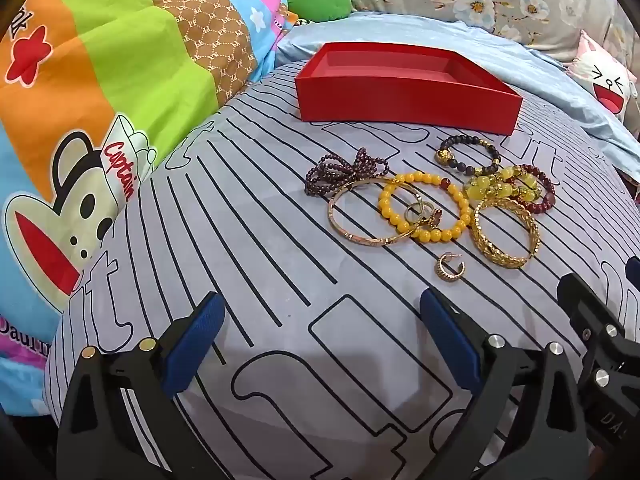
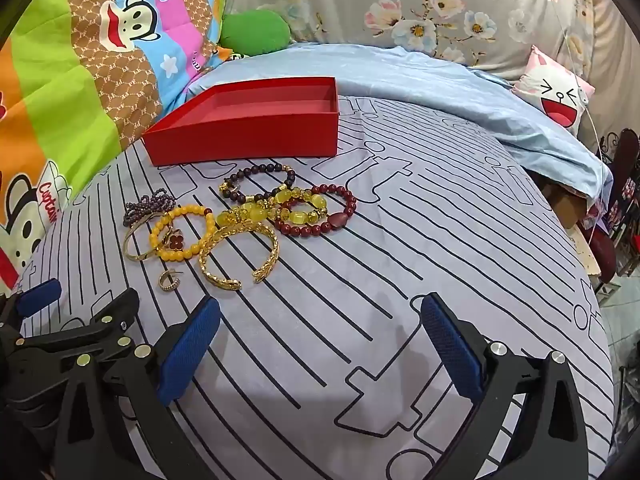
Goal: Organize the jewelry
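Both blue-padded tools sit lowest in their views: the left hand-held gripper and the right hand-held gripper each have their jaws spread wide with nothing between them, hovering side by side over the bed. Its cover is pale grey with thin black stripes and outlined letter shapes. A light blue sheet lies folded across the far part, a bright cartoon-monkey quilt rises on the left, and a floral cloth backs the scene, with a green cushion and a laughing-face pillow against it.

Beyond the jewelry stands an open red box, empty, its long axis running left to right across the bed. Just in front of it the pieces lie flat in a loose cluster: a dark bead bracelet, a purple bead strand, a yellow bead bracelet overlapping a thin gold bangle, a dark red bead bracelet, and a wide gold cuff whose gap faces the right tool. A small gold earring lies nearest, apart from the rest.
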The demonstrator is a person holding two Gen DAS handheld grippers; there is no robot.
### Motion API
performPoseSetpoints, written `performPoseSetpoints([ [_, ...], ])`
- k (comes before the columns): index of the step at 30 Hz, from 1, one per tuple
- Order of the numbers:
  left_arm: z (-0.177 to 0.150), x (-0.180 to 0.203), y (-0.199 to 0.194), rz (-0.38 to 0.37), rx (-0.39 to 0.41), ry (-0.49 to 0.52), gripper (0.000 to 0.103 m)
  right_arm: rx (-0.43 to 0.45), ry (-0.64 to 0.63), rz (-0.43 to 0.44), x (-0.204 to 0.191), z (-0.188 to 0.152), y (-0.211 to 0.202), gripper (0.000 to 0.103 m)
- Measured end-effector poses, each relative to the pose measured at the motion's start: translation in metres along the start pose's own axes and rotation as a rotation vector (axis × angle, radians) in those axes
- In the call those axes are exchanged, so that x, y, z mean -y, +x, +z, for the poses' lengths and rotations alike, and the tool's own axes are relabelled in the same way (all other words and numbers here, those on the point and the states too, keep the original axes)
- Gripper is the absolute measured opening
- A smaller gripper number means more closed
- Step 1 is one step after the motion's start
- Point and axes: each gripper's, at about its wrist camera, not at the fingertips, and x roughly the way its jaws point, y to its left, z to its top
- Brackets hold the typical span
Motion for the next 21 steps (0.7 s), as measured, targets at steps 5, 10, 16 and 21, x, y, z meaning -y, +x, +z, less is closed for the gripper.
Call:
performPoseSetpoints([
  [5,-0.001,-0.001,-0.001,0.001,0.002,-0.002,0.094,0.0,-0.004,-0.002,0.001,0.0,0.0,0.097],
  [10,0.003,-0.001,-0.003,0.002,0.003,-0.001,0.094,0.004,-0.007,-0.007,-0.002,0.001,-0.002,0.097],
  [16,0.004,-0.004,-0.007,0.0,0.01,-0.005,0.094,0.01,-0.008,-0.009,-0.009,0.007,-0.001,0.097],
  [21,0.002,0.0,-0.005,0.012,0.015,-0.001,0.094,0.017,-0.009,-0.003,-0.001,0.001,-0.004,0.097],
])
